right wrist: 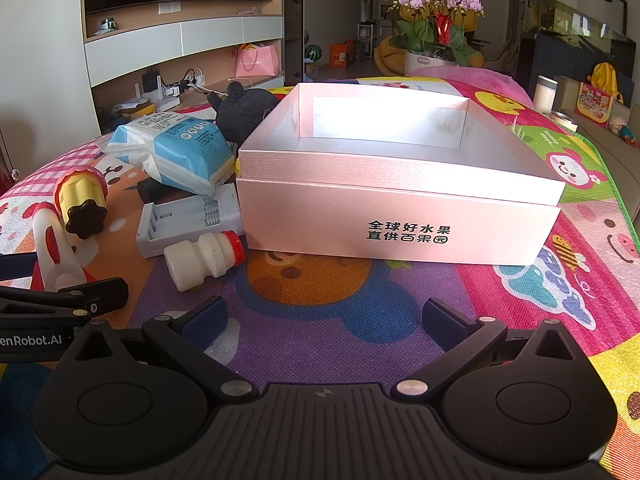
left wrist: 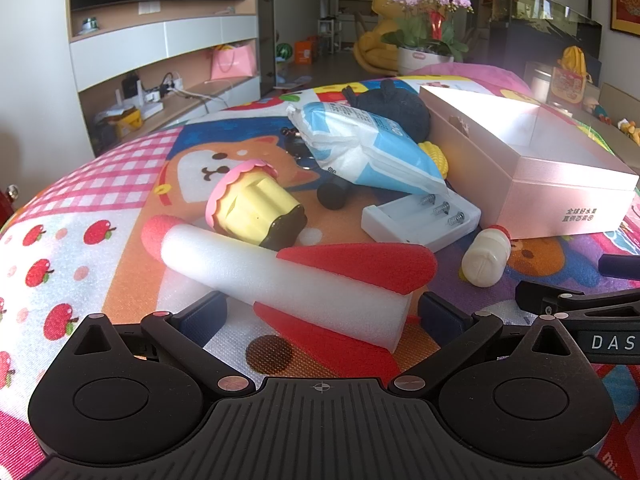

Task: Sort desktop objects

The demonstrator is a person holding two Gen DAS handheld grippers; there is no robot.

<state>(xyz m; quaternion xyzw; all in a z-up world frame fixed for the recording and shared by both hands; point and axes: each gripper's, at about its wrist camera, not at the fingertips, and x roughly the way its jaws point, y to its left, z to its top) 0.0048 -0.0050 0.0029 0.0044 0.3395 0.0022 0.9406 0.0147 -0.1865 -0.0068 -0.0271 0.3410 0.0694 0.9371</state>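
Observation:
A white foam rocket (left wrist: 280,280) with red fins lies on the mat; its tail end sits between the fingers of my left gripper (left wrist: 324,314), which is open around it. A yellow toy cupcake (left wrist: 248,200) leans on the rocket. Behind lie a wipes pack (left wrist: 360,144), a battery holder (left wrist: 420,216), a small white bottle (left wrist: 486,254) and a black plush (left wrist: 394,108). My right gripper (right wrist: 324,318) is open and empty above the mat, in front of the open pink box (right wrist: 400,216). The bottle (right wrist: 204,258) lies left of it.
The colourful play mat (right wrist: 580,280) covers the table. The left gripper's finger (right wrist: 60,300) shows at the right wrist view's left edge. A potted orchid (right wrist: 436,28) stands beyond the far edge. A yellow corn toy (left wrist: 434,156) lies by the box.

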